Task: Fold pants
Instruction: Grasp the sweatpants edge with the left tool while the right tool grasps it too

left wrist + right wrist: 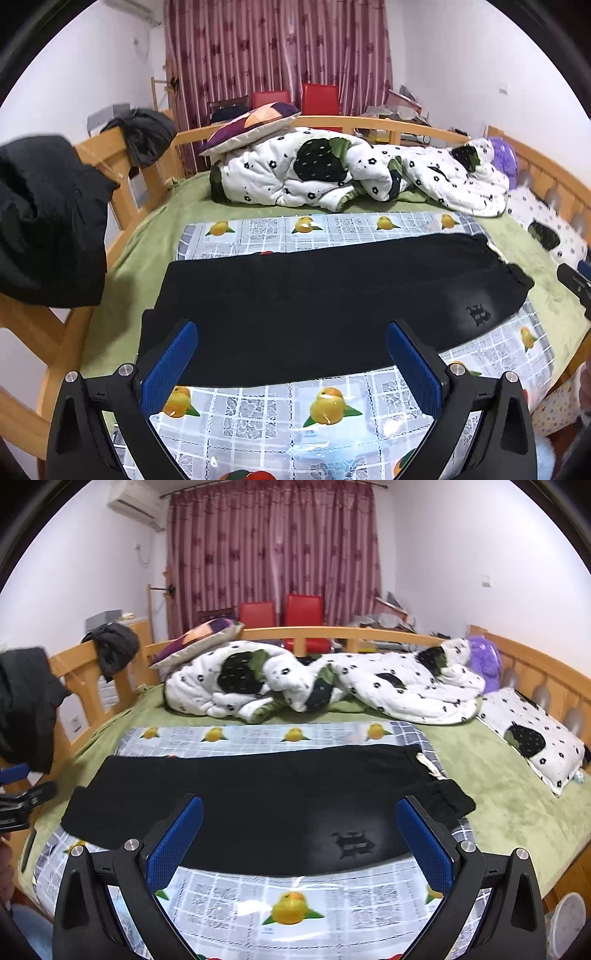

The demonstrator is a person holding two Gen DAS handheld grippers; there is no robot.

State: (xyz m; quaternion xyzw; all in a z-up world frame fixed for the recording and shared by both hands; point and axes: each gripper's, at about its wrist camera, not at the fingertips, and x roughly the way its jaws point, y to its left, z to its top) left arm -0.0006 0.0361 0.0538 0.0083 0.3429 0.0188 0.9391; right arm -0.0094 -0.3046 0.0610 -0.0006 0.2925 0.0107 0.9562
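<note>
Black pants [314, 295] lie flat, folded lengthwise, across a fruit-print plastic sheet [306, 410] on the bed, waistband to the right, leg ends to the left. They also show in the right wrist view [258, 797], on the same sheet [295, 904]. My left gripper [291, 354] is open and empty, above the pants' near edge toward the leg end. My right gripper [301, 827] is open and empty, above the near edge toward the waist, next to a dark logo [352, 843]. The right gripper's tip shows at the edge of the left wrist view [578, 284].
A crumpled white floral duvet [354, 173] and a pillow [251, 127] lie at the back of the bed. Another pillow [532, 738] lies at the right. A wooden bed rail [122, 192] carries dark jackets [48, 221] on the left.
</note>
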